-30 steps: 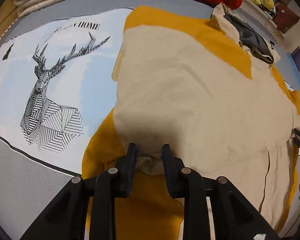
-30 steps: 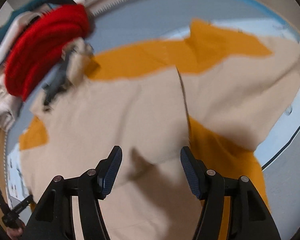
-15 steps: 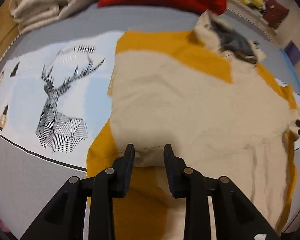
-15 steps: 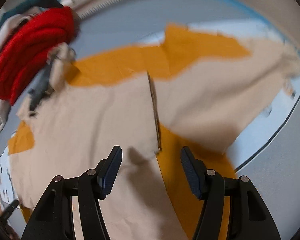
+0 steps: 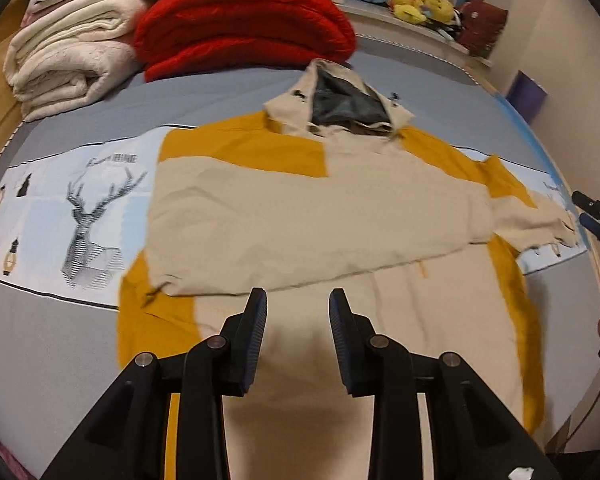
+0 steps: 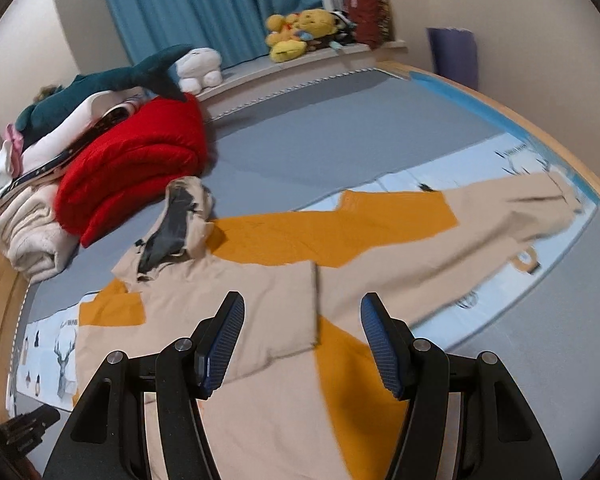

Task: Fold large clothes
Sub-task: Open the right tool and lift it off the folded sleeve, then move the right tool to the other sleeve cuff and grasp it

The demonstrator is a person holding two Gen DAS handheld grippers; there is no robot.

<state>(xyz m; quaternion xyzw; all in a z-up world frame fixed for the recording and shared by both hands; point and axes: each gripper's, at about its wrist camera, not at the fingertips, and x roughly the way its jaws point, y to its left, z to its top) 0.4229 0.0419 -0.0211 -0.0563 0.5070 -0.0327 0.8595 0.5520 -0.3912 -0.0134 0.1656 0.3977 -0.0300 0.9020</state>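
The beige-and-mustard hooded cloth jacket (image 5: 300,216) lies flat on the grey bedspread (image 5: 52,344), below and ahead of both grippers, one sleeve folded across its chest; beyond its hood sit a folded red quilt (image 5: 240,28) and cream blankets (image 5: 64,60); left gripper (image 5: 297,312) narrowly parted, right gripper (image 6: 302,320) spread wide, both empty.

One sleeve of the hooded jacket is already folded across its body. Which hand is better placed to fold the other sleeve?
Probably the right. The unfolded sleeve stretches out on the side of the right gripper, whose jaws are open and empty. The left gripper hangs over the folded side.
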